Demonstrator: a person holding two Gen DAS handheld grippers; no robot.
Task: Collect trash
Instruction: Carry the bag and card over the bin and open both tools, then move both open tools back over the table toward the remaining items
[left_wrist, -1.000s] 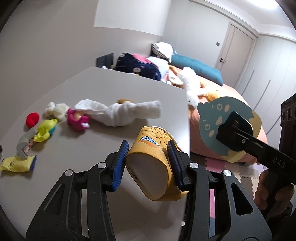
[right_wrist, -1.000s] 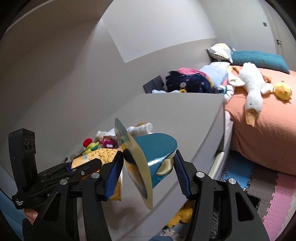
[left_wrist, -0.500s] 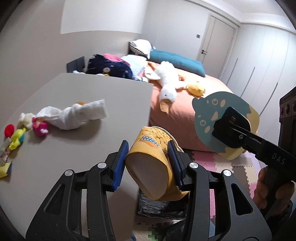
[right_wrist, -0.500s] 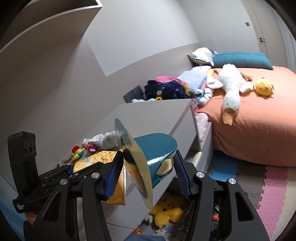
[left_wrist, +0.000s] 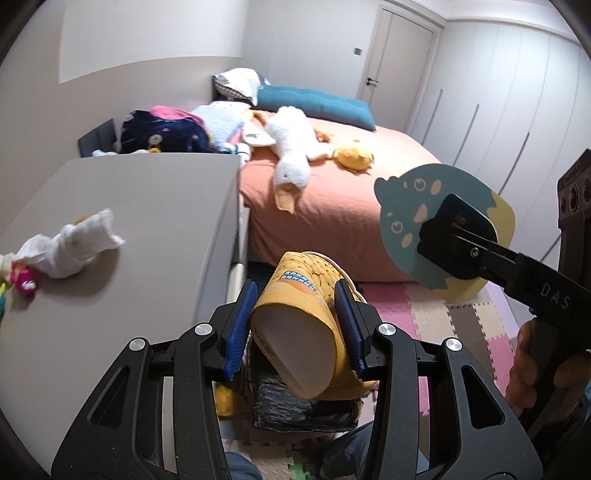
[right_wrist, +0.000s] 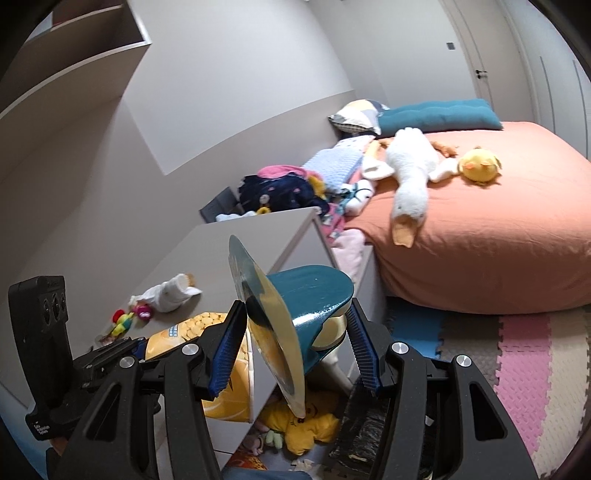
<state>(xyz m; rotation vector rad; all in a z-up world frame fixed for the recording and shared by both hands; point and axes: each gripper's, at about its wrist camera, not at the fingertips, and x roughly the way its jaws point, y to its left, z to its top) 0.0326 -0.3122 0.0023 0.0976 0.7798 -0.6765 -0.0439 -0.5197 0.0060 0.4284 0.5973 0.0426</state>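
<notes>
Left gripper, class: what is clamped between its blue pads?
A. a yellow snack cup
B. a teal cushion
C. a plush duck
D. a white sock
A: in the left wrist view the left gripper has its pads pressed on both sides of the yellow snack cup.

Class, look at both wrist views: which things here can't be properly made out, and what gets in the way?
- Black bin, left view: the yellow cup and left gripper hide its opening.
- Yellow plush under the desk, right view: covered by the teal card.
- Small toys, left view: cut by the frame edge.
- Cup print: too small to read.
</notes>
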